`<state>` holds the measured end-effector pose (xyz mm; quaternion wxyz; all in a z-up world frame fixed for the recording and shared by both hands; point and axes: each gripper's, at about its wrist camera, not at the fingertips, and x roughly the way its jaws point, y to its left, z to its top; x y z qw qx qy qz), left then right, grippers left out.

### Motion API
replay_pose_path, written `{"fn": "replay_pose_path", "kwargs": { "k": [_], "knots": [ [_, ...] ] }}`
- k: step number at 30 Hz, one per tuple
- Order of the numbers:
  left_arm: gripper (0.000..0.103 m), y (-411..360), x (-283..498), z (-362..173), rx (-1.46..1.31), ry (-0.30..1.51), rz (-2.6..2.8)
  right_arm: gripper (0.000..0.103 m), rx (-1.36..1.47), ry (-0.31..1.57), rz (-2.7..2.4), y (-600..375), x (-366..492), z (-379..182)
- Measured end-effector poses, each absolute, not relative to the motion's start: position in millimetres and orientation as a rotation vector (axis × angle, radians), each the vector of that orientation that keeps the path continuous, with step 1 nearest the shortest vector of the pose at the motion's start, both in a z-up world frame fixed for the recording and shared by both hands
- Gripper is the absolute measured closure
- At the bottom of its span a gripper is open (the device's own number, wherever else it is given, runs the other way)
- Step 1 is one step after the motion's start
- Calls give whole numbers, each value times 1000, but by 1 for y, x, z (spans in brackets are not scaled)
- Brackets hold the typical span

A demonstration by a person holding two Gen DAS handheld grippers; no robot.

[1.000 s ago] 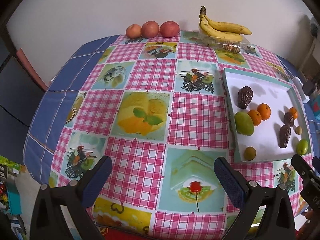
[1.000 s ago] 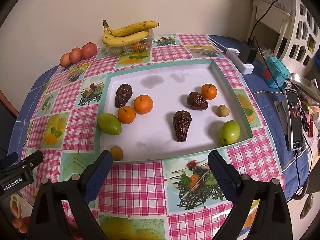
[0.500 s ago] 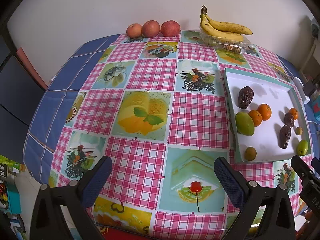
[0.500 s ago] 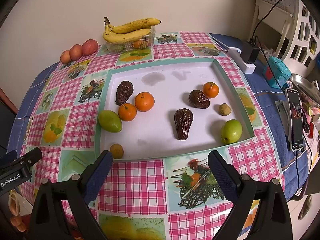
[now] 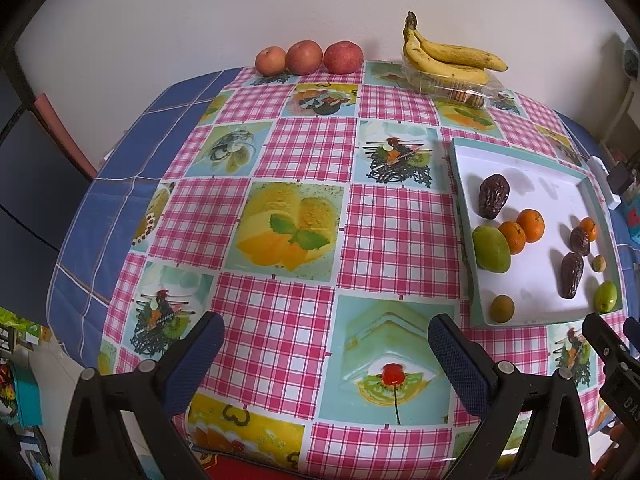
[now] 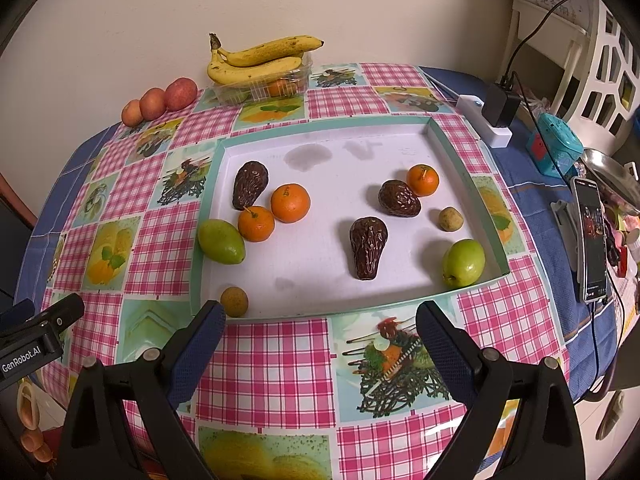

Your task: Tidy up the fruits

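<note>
A white tray (image 6: 304, 276) with a teal rim holds mixed fruit: three oranges (image 6: 290, 203), three dark wrinkled fruits (image 6: 368, 246), a green mango (image 6: 221, 241), a green apple (image 6: 463, 262) and two small brown fruits (image 6: 234, 301). The tray also shows in the left wrist view (image 5: 532, 296) at the right. My right gripper (image 6: 320, 332) is open and empty, just in front of the tray's near edge. My left gripper (image 5: 326, 344) is open and empty over the tablecloth, left of the tray.
Three red apples (image 5: 306, 57) and bananas (image 5: 448, 58) on a clear plastic box stand at the table's far edge by the wall. A charger (image 6: 498, 110), a teal box (image 6: 554, 146) and a phone (image 6: 591, 236) lie right of the tray.
Both grippers have drifted slightly; the table and tray sit a little lower in both views. Nothing was taken hold of or let go.
</note>
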<state>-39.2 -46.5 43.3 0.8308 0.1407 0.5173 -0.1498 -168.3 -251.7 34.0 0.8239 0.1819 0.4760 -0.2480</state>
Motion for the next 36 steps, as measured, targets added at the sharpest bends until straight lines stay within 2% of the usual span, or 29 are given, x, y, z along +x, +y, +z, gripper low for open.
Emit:
{"fn": "replay_pose_path", "kwargs": {
  "k": [36],
  "knots": [
    [0, -42, -38, 41, 299, 1099, -315, 7, 384, 1025, -520, -252, -168, 32]
  ]
}}
